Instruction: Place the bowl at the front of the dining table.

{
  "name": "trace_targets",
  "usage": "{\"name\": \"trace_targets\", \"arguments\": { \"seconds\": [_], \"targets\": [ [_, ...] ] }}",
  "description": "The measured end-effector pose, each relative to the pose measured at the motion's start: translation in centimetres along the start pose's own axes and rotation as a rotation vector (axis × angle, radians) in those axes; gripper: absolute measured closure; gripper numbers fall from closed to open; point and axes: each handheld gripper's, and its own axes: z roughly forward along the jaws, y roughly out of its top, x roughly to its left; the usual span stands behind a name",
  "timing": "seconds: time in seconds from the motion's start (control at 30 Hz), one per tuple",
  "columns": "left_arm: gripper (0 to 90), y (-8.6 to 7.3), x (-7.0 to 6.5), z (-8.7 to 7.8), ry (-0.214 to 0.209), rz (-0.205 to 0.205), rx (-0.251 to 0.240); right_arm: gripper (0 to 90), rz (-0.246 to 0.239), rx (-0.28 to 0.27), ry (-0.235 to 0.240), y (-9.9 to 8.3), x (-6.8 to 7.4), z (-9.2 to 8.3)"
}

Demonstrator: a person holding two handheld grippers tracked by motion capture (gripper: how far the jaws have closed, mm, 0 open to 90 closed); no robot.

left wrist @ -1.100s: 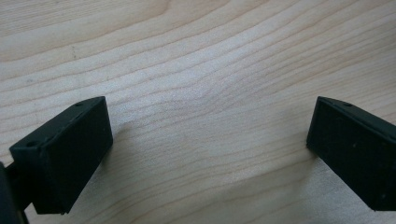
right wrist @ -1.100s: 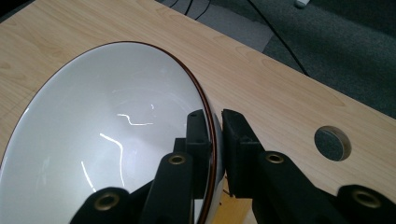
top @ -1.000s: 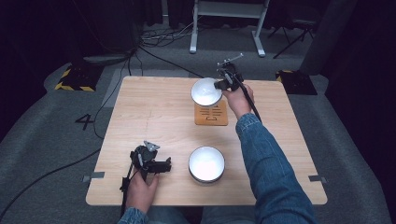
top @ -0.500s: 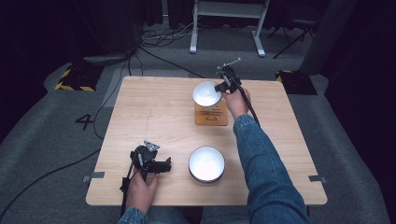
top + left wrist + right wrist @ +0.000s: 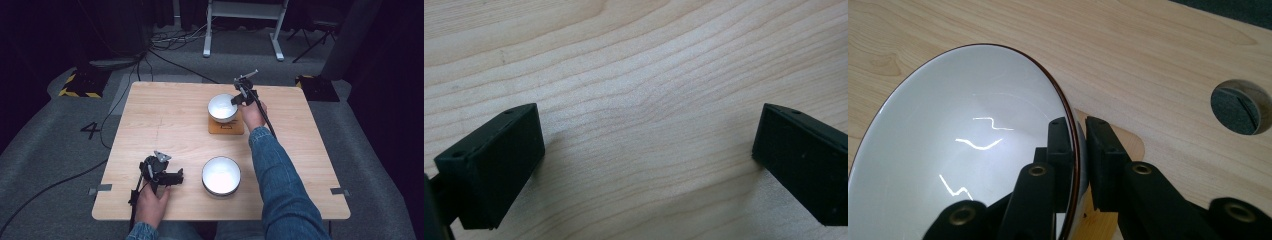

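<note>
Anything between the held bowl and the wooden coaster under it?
Nothing visible. The right gripper is shut on the bowl's rim, one jaw inside, one outside. The coaster lies directly beneath, its visible part bare. Whether the bowl already touches it is unclear.

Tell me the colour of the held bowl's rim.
Dark reddish-brown, on the white bowl; right gripper view.

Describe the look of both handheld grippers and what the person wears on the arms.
Both are black two-jaw tools. The left gripper has blocky matte jaws with small holes, a grey three-cornered plate on top and a black cable trailing off the near edge. The right gripper has black linkage arms with brass-coloured pivots and a black cable along a blue denim sleeve.
</note>
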Motion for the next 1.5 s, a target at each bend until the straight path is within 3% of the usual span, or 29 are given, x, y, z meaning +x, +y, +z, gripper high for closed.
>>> {"name": "trace_targets", "arguments": {
  "seconds": [0.1,0.37,0.87,1.13,1.37,1.5],
  "targets": [
    [0.4,0.0,0.0,0.0,0.001,-0.001,-0.001,81.7,0.025,0.009,0.002,-0.4,-0.2,0.5],
    [0.4,0.0,0.0,0.0,0.005,-0.003,-0.004,81.7,0.032,0.020,0.013,-0.8,-0.2,1.2],
    [0.4,0.0,0.0,0.0,0.004,-0.003,-0.003,81.9,0.030,0.023,0.023,-1.3,-0.6,1.6],
    [0.4,0.0,0.0,0.0,0.002,-0.004,-0.003,82.4,0.006,0.038,0.003,-1.7,-0.9,1.7],
    [0.4,0.0,0.0,0.0,0.002,0.000,0.000,80.3,0.006,0.028,-0.018,-1.7,-1.3,1.2],
    [0.4,0.0,0.0,0.0,0.001,0.000,0.000,76.5,0.000,-0.010,-0.021,-1.4,-1.5,-0.1]
  ]
}}
